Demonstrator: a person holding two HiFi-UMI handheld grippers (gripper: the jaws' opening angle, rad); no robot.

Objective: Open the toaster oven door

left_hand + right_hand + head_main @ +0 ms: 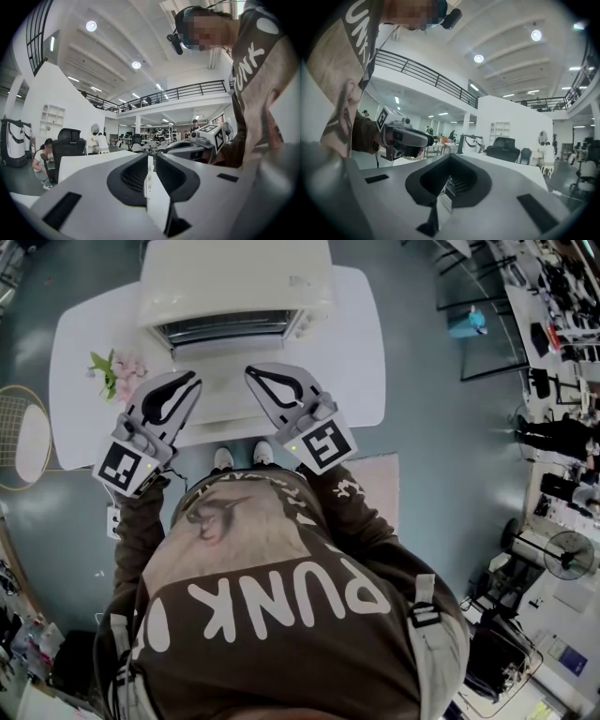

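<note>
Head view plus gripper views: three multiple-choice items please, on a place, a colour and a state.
1. The flowers lie: A) on the table, left of the toaster oven; B) on top of the oven; C) on the floor.
2. The table is: A) black; B) white; C) red.
3. The right gripper has its jaws: A) wide apart; B) clamped on a handle; C) together, empty.
1A, the sprig lies beside the oven; 2B, its top is white; 3C, the right gripper view shows them meeting.
</note>
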